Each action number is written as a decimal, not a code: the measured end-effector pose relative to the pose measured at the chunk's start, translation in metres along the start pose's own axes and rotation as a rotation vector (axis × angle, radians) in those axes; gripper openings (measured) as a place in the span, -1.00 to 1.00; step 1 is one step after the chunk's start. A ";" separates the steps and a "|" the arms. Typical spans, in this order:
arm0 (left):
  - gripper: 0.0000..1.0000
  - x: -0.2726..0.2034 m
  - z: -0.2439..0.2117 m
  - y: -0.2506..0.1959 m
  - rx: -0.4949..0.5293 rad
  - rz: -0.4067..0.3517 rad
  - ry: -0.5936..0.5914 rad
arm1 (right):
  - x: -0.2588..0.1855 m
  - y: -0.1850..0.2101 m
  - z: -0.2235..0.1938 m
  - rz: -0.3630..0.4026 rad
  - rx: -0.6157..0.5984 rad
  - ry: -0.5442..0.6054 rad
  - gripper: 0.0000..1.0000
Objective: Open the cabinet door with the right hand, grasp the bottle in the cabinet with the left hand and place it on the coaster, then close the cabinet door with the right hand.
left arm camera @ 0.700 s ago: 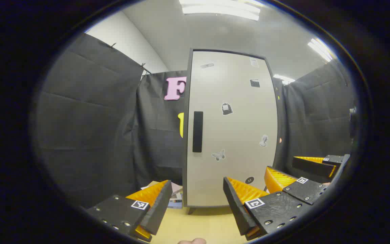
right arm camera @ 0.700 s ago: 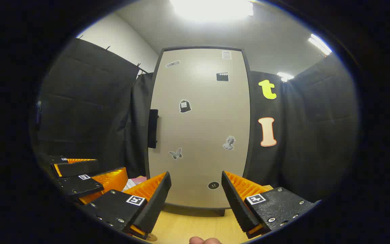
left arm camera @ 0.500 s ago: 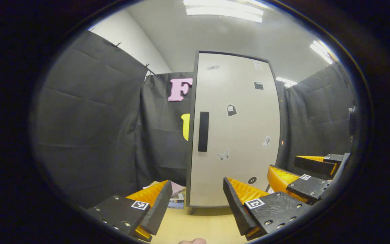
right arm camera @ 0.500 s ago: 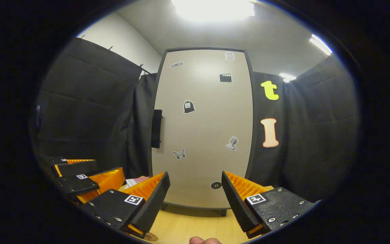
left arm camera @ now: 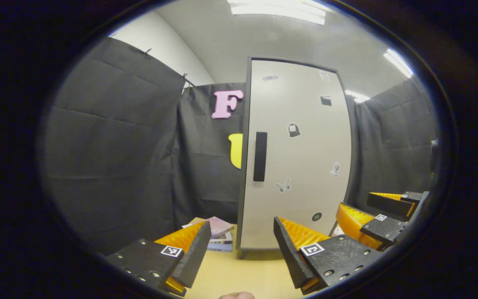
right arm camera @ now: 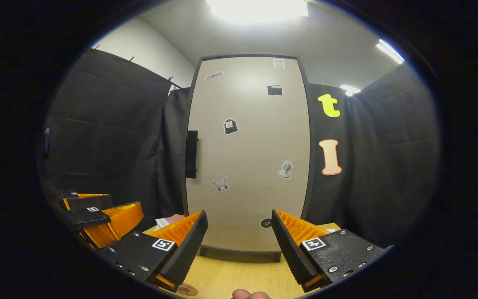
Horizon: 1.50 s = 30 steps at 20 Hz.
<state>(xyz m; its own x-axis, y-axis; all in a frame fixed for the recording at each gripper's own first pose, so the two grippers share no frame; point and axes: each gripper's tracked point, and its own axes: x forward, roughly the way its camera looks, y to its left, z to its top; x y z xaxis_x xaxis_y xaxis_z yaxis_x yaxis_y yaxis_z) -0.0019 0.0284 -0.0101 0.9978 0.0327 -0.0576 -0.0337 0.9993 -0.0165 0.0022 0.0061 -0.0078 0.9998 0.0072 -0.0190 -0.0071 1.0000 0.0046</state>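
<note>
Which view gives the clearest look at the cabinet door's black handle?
The left gripper view: the handle faces the camera, its whole front visible on the cabinet door. In the right gripper view the handle appears nearly edge-on at the door's left edge.

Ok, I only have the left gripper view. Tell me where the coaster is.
Observer: In the right gripper view, a round tan disc that looks like the coaster lies on the table at its near edge, partly tucked beneath the right gripper.
Operator: Now report what that gripper is lined up with.
Observer: It is open with nothing between its fingers. It faces the closed cabinet door almost square on. The handle is up and to the left of its fingertips, and the fingers are not touching it.
</note>
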 end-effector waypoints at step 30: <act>0.82 -0.062 -0.035 -0.012 0.097 -0.130 0.027 | 0.112 -0.031 0.053 -0.037 0.037 -0.029 0.90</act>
<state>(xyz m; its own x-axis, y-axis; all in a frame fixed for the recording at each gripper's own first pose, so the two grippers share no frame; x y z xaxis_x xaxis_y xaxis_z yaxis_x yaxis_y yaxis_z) -0.0657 0.0141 -0.0416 0.9915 -0.0962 -0.0879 0.1026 0.9922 0.0711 0.1153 -0.0241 0.0431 0.9995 -0.0307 0.0092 0.0302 0.9987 0.0415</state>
